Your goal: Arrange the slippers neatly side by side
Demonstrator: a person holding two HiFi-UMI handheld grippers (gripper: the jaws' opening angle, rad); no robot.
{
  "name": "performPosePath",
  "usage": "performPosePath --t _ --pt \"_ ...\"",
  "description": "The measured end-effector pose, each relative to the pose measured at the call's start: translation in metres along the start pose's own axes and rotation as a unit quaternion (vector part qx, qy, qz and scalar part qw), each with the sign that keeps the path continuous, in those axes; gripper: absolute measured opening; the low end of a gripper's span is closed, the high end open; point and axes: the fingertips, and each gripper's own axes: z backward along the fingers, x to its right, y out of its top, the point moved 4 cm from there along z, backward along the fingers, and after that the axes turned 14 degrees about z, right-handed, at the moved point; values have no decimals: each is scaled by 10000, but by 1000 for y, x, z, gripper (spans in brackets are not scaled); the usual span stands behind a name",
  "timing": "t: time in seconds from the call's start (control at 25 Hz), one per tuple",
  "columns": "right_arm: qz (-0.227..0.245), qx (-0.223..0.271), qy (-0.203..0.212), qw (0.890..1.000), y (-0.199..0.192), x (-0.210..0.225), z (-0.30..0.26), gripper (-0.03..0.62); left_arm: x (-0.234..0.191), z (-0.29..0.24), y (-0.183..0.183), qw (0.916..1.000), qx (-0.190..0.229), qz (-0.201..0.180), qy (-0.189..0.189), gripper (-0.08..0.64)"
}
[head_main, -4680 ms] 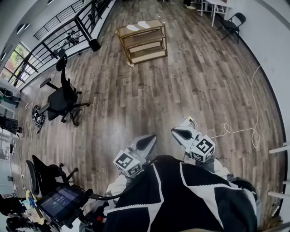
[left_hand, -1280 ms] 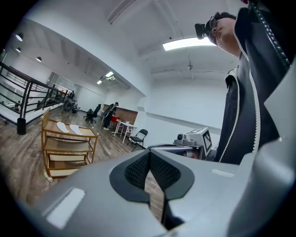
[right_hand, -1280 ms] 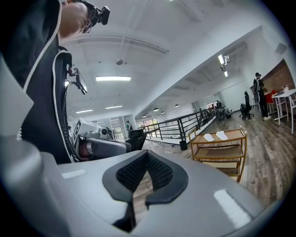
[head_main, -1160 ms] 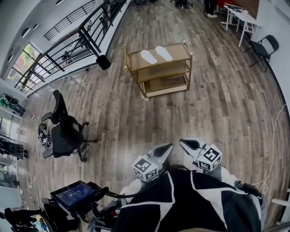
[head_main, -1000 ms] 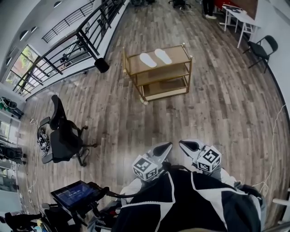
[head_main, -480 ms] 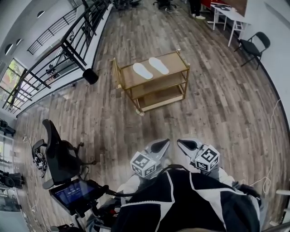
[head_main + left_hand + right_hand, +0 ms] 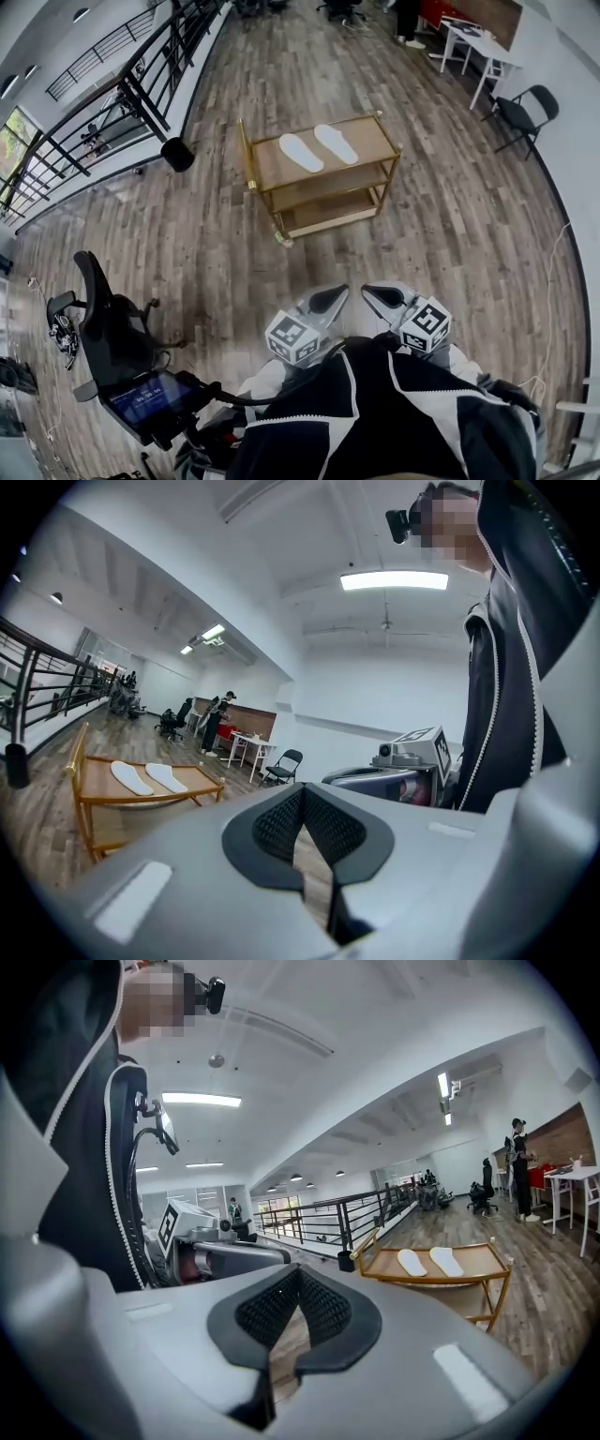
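Two white slippers [image 7: 300, 152] [image 7: 335, 143] lie side by side on the top shelf of a gold three-shelf cart [image 7: 380, 150], well ahead of me on the wood floor. My left gripper [image 7: 330, 299] and right gripper [image 7: 378, 292] are held close to my chest, far short of the cart, both shut with nothing between the jaws. In the left gripper view the slippers [image 7: 131, 777] [image 7: 166, 776] lie beyond my shut left gripper [image 7: 302, 822]. From the right gripper view, the pair [image 7: 412, 1262] [image 7: 446, 1261] rests on the cart [image 7: 487, 1274] past my shut right gripper [image 7: 298, 1302].
A black office chair [image 7: 103, 319] and a stand with a tablet screen [image 7: 150, 398] are at my left. A black round bin [image 7: 175, 153] sits by the railing [image 7: 112, 94]. A folding chair [image 7: 520, 112] and a white table [image 7: 478, 42] stand far right.
The cart with the slippers has come much nearer in the head view and has slid around in the frame. Both grippers stay shut and held near my chest.
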Motion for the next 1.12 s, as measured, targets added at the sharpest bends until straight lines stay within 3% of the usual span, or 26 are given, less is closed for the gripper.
performPosePath --t 0.16,0.44,0.6,0.88,1.12 --pt "-42 19 27 10000 2 7 -5 5 -7 -2 4 9999 46 112 64 15" --pt "-122 -29 418 9990 -6 62 -60 5 -70 -23 26 9988 119 285 385 15" --pt "-78 94 650 9978 -3 110 -79 5 -95 -55 44 9978 137 295 579 15" --pt "71 272 903 9955 12 209 -88 5 -150 -123 106 9947 280 56 988 15" --pt "9 286 844 9960 5 276 -81 5 -169 -183 133 9949 342 155 935 15"
